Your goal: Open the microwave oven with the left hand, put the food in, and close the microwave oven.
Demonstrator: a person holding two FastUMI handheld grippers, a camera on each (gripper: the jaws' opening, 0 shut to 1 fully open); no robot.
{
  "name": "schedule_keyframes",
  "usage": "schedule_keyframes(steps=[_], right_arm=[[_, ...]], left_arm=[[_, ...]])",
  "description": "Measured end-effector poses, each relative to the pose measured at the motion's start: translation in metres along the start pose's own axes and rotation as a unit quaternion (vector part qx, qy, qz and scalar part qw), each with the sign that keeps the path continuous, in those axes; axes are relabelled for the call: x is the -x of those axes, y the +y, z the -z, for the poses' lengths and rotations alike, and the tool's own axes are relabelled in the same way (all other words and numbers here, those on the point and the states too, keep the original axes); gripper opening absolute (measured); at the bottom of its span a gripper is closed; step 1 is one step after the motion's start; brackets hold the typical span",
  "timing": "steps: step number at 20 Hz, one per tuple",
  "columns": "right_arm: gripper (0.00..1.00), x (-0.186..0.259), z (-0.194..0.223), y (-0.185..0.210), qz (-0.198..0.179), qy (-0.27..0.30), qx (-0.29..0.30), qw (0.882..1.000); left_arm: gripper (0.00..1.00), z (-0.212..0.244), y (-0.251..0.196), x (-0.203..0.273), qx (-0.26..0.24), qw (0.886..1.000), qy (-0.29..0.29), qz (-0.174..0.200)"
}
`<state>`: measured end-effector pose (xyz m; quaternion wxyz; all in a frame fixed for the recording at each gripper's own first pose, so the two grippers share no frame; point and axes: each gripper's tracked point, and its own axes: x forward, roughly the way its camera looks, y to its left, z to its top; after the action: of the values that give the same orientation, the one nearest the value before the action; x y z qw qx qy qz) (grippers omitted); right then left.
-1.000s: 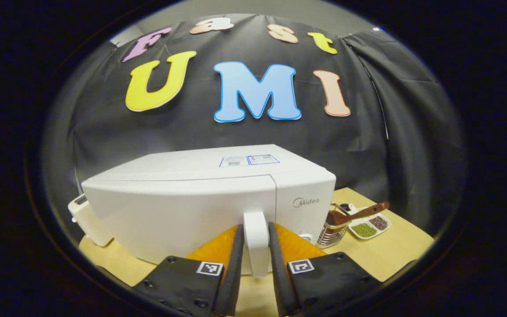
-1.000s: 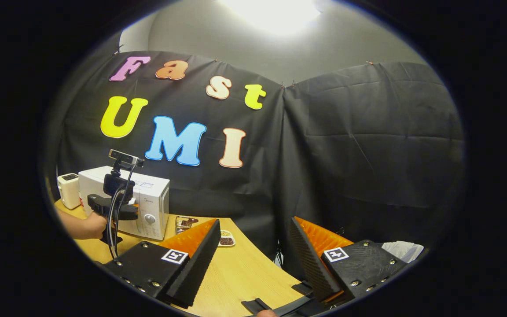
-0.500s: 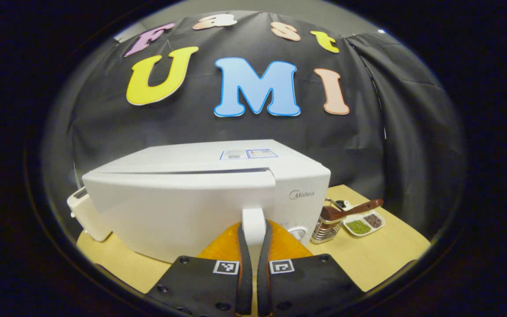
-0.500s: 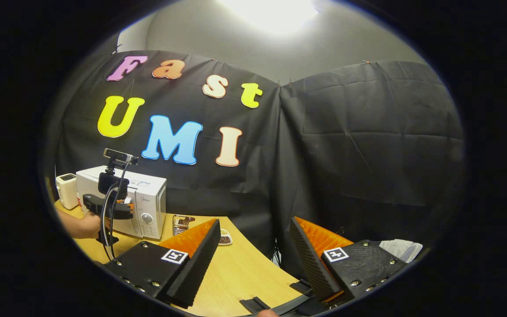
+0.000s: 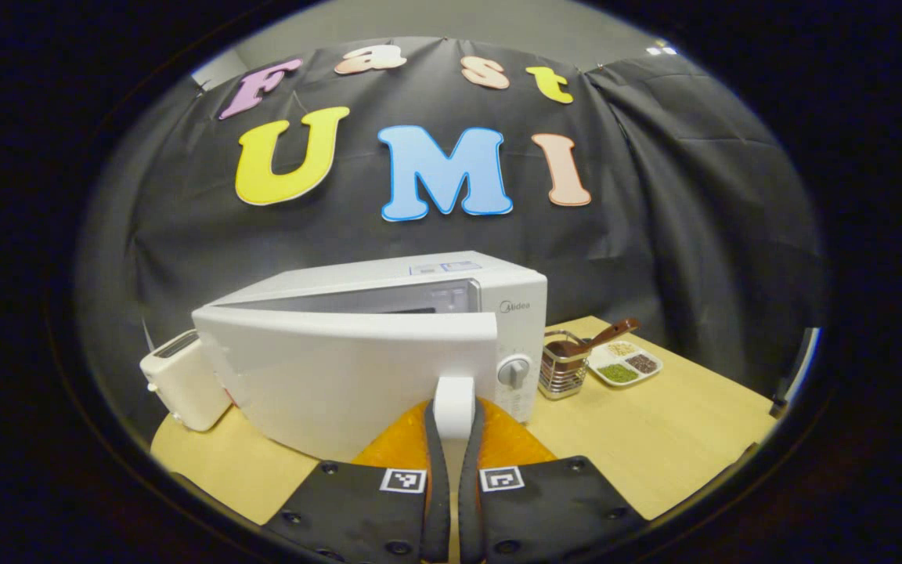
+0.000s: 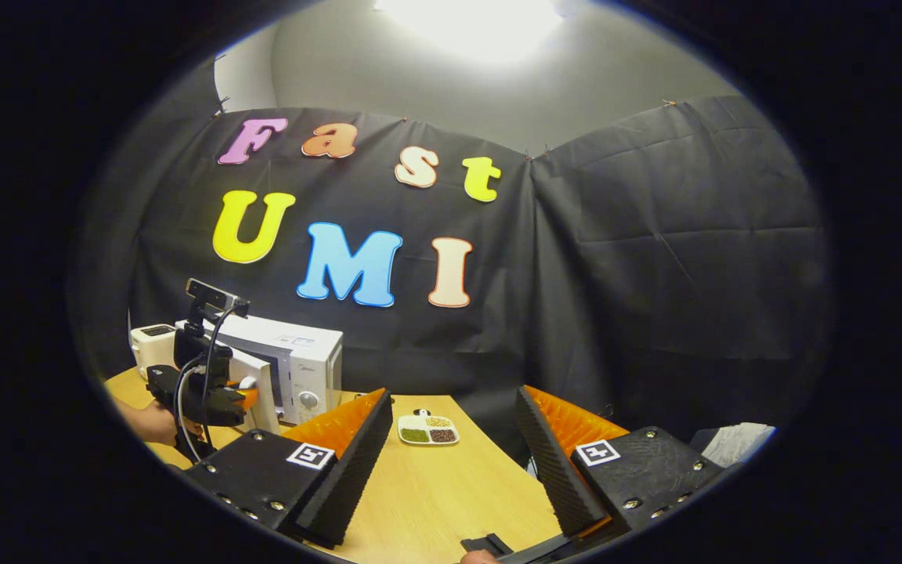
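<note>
One step is partly done: left gripper (image 5: 452,439) clamps the door handle (image 5: 453,403), microwave (image 5: 420,313) door ajar; right gripper (image 6: 451,462) gapes wide, carrying nothing. Loading food and closing remain.

1 microwave (image 5: 388,345), 1 toaster (image 5: 181,380), 1 caddy (image 5: 562,374), 1 tray (image 5: 623,362) (3 sections), 2 tools (image 5: 453,439) (image 6: 451,454).

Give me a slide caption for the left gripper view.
Left claw shut on the microwave door handle, door ajar.
</note>
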<state>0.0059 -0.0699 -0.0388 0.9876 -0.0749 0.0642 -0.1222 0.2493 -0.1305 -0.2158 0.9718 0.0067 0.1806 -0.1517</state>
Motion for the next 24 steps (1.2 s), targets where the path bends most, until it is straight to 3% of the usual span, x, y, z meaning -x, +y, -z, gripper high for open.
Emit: schedule_keyframes(steps=[5,13,24], right_arm=[[0.96,0.011,0.005,0.006,-0.048,-0.004,-0.021,0.999],[0.96,0.017,0.007,0.02,-0.118,-0.009,-0.029,0.992],[0.96,0.031,-0.016,0.12,-0.163,-0.024,-0.022,0.986]], left_arm=[[0.14,0.015,0.019,0.047,-0.005,1.0,0.011,-0.026],[0.12,0.042,0.073,0.122,-0.012,0.994,0.027,-0.102],[0.12,0.07,0.164,0.189,0.018,0.992,0.039,-0.122]])
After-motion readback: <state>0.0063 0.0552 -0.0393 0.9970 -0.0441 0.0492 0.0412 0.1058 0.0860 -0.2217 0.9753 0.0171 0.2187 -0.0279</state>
